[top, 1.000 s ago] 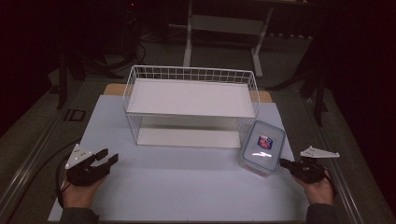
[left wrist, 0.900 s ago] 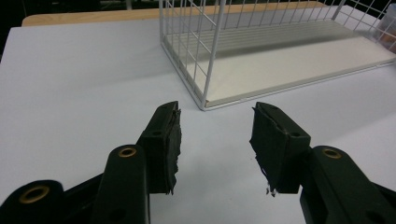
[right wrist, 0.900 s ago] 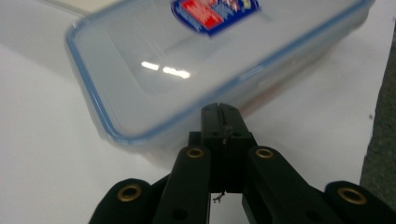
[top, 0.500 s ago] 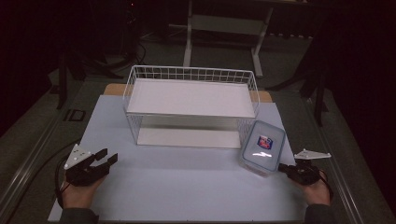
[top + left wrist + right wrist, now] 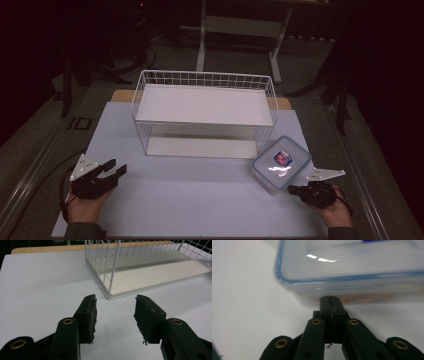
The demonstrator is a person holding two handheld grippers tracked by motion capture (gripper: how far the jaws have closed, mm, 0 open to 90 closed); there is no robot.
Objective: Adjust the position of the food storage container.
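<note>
A clear plastic container [image 5: 281, 162] with a blue-rimmed lid and a red-and-blue label lies on the white table, right of the white wire basket [image 5: 200, 79]. My right gripper [image 5: 291, 190] rests low on the table just before the container's near corner, jaws shut with nothing in them. In the right gripper view the shut tips [image 5: 330, 298] sit almost against the container's side wall [image 5: 352, 265]. My left gripper [image 5: 116, 170] rests at the front left, open and empty. In the left gripper view it [image 5: 115, 312] points toward the basket's near corner [image 5: 110, 272].
The basket stands mid-table with a flat white shelf [image 5: 205, 105] on top and a white floor panel [image 5: 200, 147] below. A wooden edge [image 5: 122, 95] shows behind the white mat [image 5: 200, 200]. Dark floor and a metal stand [image 5: 240, 25] lie beyond.
My right gripper has slid a little left, closer to the container's near corner. The left gripper and the container have stayed put.
</note>
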